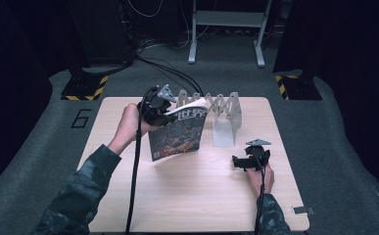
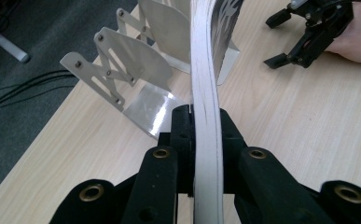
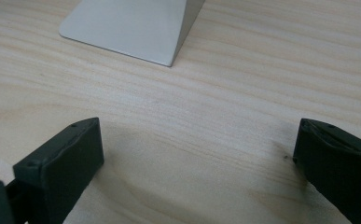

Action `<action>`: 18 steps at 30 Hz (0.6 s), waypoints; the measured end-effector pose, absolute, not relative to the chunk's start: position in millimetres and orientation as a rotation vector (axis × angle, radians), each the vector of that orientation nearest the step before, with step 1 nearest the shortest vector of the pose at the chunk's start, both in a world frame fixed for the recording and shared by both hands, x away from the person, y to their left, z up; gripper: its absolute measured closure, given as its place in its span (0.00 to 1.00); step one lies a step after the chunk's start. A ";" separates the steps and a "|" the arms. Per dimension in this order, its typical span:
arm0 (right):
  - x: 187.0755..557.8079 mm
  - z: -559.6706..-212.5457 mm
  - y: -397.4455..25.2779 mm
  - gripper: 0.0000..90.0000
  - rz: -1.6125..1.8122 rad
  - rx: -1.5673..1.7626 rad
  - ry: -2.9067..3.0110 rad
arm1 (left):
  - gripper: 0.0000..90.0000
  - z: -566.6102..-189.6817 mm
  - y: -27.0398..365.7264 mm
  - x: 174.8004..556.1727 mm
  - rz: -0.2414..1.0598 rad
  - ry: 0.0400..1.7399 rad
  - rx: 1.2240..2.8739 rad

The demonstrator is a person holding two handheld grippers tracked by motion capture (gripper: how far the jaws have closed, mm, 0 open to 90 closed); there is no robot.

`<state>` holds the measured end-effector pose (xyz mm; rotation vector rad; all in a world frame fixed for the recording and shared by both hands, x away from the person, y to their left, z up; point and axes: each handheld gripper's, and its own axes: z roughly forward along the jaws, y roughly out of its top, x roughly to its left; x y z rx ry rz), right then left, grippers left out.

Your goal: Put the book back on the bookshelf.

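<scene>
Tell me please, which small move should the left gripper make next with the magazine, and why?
Probably carry the thin glossy magazine a little toward the white metal accordion book rack and line it up with a slot. The left gripper is shut on its edge, the magazine hangs above the wooden table beside the rack, and the right gripper rests open.

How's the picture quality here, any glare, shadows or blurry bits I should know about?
High view: the table is evenly lit and the surroundings fall off into near black. Left gripper view: the metal bookend rack shows a bright glare patch on its base, and the magazine edge is soft up close. Right gripper view: the open right gripper casts a soft shadow on the wood.
</scene>
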<state>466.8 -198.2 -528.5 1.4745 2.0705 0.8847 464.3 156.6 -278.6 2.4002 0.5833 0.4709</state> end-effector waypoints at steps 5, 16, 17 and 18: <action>466.8 -528.5 -198.2 0.01 0.885 1.474 2.070 | 0.91 -281.0 164.8 472.0 0.478 0.658 2.390; 466.8 -528.5 -198.2 0.01 0.885 1.474 2.070 | 0.91 -284.2 174.5 485.4 0.489 0.770 2.329; 466.8 -528.5 -198.2 0.01 0.885 1.474 2.070 | 0.91 -284.2 174.5 485.4 0.489 0.770 2.329; 466.8 -528.5 -198.2 0.01 0.885 1.475 2.070 | 0.91 -284.3 174.6 487.0 0.488 0.784 2.318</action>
